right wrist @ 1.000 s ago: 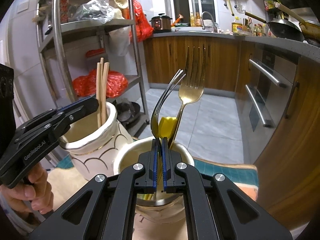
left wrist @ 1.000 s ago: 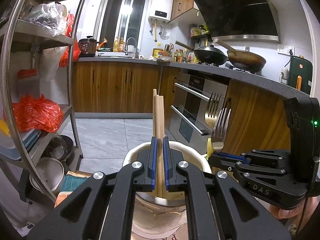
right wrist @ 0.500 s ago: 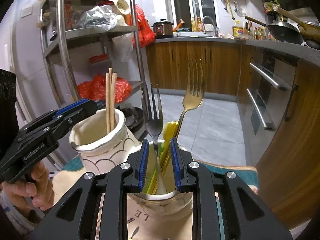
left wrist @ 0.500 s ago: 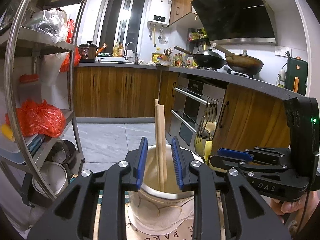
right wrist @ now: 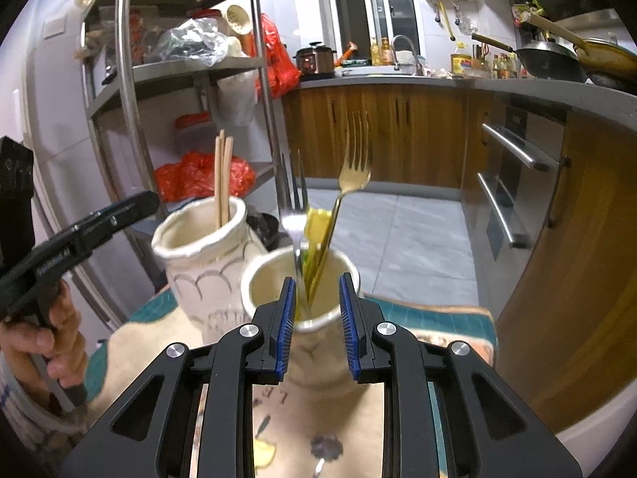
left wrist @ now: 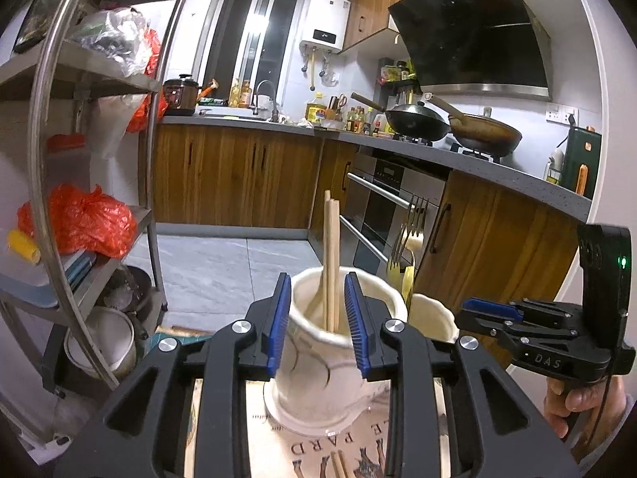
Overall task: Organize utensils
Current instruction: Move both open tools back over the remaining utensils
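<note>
Wooden chopsticks (left wrist: 331,263) stand in a tall cream ceramic jar (left wrist: 318,374) on a printed mat. My left gripper (left wrist: 318,318) is open and empty, its blue pads either side of the jar's mouth. A second cream jar (right wrist: 314,342) holds a gold fork (right wrist: 350,183), a silver fork (right wrist: 294,215) and a yellow-green utensil (right wrist: 316,225). My right gripper (right wrist: 316,314) is open and empty, just in front of that jar's rim. The chopstick jar also shows in the right wrist view (right wrist: 207,267), and the right gripper in the left wrist view (left wrist: 473,304).
A steel shelf rack (left wrist: 51,183) with red bags and bowls stands at the left. Wooden cabinets and an oven (left wrist: 382,215) line the right. More chopsticks (left wrist: 338,466) lie on the mat (right wrist: 342,430) near me. Grey tiled floor lies beyond.
Both grippers opened, letting go of the chopsticks and the fork, which now stand in their jars. Both grippers have drawn back and lower from the jar mouths.
</note>
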`<state>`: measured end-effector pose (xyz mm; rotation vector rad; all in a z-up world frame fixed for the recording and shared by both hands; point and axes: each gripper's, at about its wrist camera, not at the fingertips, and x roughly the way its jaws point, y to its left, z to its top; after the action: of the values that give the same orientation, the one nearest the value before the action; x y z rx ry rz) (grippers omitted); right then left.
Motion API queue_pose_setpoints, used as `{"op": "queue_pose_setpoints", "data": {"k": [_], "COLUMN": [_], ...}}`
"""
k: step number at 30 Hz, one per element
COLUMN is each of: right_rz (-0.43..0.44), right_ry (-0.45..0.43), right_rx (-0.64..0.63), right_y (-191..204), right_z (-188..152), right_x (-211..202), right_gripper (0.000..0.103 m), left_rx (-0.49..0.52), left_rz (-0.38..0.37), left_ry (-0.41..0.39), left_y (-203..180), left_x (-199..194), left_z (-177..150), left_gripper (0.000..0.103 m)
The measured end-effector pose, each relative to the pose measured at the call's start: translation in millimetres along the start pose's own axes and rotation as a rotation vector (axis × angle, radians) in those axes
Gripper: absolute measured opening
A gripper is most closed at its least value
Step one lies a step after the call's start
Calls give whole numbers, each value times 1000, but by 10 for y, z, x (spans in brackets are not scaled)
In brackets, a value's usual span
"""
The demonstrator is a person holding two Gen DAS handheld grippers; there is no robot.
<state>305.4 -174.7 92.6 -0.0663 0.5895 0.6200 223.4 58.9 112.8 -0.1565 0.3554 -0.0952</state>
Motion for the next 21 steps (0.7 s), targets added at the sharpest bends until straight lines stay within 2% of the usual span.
{"op": "queue_pose_setpoints", "data": {"k": [6, 14, 21], "right_rz": [-5, -4, 1], "right_ry": [71, 204, 281], "right_rx": [8, 24, 23], "right_y": [-15, -44, -2], "right_z": [-295, -730, -996], "right_x": [-17, 71, 60], "right_gripper": [24, 24, 24], "left_rx": [-20, -34, 30], "left_rz": [6, -4, -44], "left_ry": [60, 207, 367], "left_y": [105, 202, 58], "left_x": [-80, -101, -50], "left_z": [-253, -706, -1078], "left_gripper": [28, 28, 28]}}
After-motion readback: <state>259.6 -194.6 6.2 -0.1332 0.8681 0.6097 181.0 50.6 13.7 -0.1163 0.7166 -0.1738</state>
